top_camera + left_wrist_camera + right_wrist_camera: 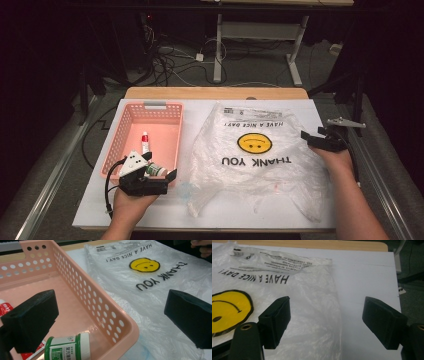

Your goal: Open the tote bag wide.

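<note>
Two grippers, both gaping wide, nothing held.
Right gripper (327, 322) straddles plastic bag (255, 165) edge at 3 o'clock: pinch one layer only; left gripper (110, 322) waits over pink basket (105, 312).

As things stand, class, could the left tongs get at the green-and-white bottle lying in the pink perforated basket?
Probably yes: the open left tongs sit at the basket's near corner, the bottle just ahead, unobstructed.
</note>
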`<state>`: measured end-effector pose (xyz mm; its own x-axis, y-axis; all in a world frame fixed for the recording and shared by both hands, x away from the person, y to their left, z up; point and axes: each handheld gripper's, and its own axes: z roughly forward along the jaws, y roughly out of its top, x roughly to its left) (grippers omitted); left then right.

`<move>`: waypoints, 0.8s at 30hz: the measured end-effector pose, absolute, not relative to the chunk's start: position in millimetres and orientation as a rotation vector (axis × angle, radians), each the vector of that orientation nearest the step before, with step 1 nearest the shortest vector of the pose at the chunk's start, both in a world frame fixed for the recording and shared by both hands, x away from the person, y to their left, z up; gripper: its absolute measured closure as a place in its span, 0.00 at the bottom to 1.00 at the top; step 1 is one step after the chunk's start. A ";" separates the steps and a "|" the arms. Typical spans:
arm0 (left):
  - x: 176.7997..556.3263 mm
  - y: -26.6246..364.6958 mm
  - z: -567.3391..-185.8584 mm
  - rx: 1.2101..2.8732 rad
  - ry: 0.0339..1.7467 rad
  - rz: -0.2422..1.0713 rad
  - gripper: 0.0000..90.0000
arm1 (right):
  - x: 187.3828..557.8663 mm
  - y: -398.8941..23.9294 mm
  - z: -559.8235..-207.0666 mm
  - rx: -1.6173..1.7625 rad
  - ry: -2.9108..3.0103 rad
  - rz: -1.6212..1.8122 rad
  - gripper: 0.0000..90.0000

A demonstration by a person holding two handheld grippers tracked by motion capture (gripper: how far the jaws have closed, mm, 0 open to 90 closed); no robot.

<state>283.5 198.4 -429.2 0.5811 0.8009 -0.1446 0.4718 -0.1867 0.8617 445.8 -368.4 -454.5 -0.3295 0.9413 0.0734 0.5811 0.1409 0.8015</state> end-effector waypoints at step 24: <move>283.7 186.6 -437.6 1.859 1.012 0.405 0.00 | 488.0 -344.2 -483.4 1.357 2.192 0.881 0.66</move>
